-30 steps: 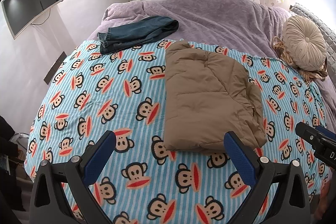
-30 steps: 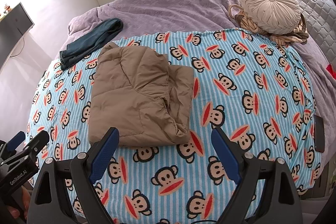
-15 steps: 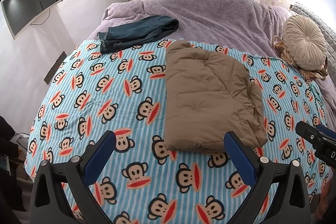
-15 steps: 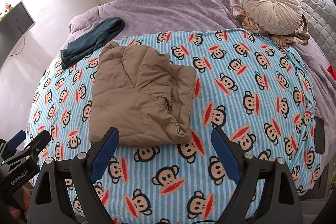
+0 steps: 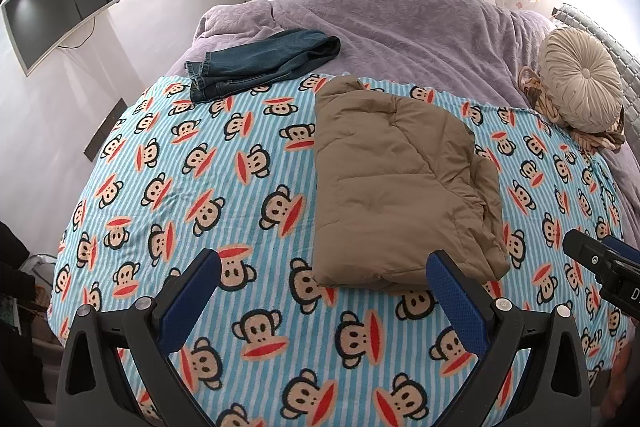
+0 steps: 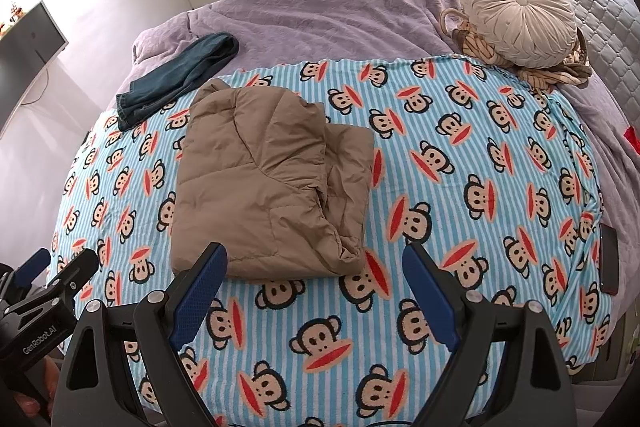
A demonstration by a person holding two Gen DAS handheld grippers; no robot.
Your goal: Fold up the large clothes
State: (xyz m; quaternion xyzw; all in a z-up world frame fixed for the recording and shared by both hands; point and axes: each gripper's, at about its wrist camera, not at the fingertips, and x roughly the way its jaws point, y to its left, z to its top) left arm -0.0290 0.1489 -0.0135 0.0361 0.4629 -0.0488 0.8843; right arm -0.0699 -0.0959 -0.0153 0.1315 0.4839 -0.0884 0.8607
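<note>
Though folded, jacket (image 6: 268, 183) beyond right gripper (image 6: 316, 287)

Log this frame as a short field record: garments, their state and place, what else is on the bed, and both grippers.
surface: monkey-print blanket over a purple bedspread
jacket: tan padded jacket, folded into a block, lying on the blanket
jeans: folded jeans at the blanket's far edge, apart from the jacket
cushion: round beige cushion near the headboard
left gripper: open, empty, short of the jacket
right gripper: open, empty
</note>
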